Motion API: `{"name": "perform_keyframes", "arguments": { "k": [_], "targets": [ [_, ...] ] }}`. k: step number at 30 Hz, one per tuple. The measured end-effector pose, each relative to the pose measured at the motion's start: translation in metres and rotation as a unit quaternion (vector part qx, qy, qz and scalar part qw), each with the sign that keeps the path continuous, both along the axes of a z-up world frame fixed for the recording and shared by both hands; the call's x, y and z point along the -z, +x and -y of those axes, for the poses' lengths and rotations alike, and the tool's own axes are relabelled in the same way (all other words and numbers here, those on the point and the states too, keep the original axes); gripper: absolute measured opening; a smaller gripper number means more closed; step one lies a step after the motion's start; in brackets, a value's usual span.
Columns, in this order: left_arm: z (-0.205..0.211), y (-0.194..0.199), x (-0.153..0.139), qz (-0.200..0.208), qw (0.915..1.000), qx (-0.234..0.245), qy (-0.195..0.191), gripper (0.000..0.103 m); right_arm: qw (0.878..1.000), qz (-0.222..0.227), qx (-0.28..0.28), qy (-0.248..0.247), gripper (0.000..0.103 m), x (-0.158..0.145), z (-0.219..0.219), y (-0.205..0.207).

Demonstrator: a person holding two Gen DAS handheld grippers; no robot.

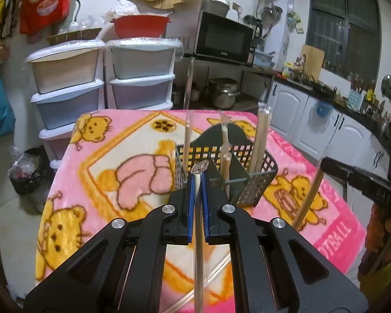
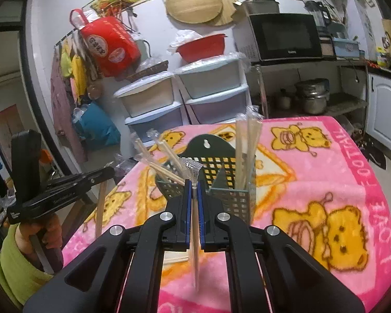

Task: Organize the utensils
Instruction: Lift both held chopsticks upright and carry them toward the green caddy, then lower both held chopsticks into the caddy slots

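step in hand: delivery of wrapped chopsticks to the holder. the left gripper (image 1: 198, 180) is clamped on a wrapped pair of chopsticks (image 1: 200, 234), its crimped wrapper end showing just past the blue pads. the right gripper (image 2: 193, 185) is likewise closed on a second wrapped pair (image 2: 194, 247). both pairs are held clear of the pink bear blanket (image 1: 117, 143), just short of the black mesh utensil holder (image 1: 258, 177), which stands upright on the blanket near its far edge.

next move, as judged: each pair is to be tipped upright, brought over an open compartment, lowered in and released; care is called for so that the sticks already standing are not knocked.

count: one holder, divided into compartments. several wrapped pairs already stand in it, grouped on the left (image 2: 166, 161) and on the right (image 2: 247, 151); an exact number cannot be told through the wrappers. two pairs are in the grippers. at least one more stick (image 1: 216, 274) is seen lying on the blanket beneath the left gripper.
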State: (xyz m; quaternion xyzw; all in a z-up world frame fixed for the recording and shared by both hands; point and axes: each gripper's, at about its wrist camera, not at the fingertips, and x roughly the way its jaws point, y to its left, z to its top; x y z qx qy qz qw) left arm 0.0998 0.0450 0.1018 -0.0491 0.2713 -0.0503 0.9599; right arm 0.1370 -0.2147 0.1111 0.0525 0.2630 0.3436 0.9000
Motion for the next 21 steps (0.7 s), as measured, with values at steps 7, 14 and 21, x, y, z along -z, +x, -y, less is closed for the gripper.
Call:
{"name": "perform_keyframes", "arguments": {
  "k": [7,14,21],
  "targets": [
    [0.000,0.001,-0.014,0.029,0.9992,-0.011,-0.024,0.003,1.000,0.017,-0.003,0.002,0.005,-0.012,-0.003,-0.005],
    [0.010,0.009,-0.038,0.064,0.9975,-0.008,-0.029,0.003,0.999,0.041,-0.005,0.003,0.005,-0.027,-0.006,-0.010],
    [0.023,0.017,-0.061,0.100,0.9945,-0.007,-0.031,0.003,0.998,0.061,0.000,0.005,0.005,-0.039,-0.005,-0.010]
  ]
}}
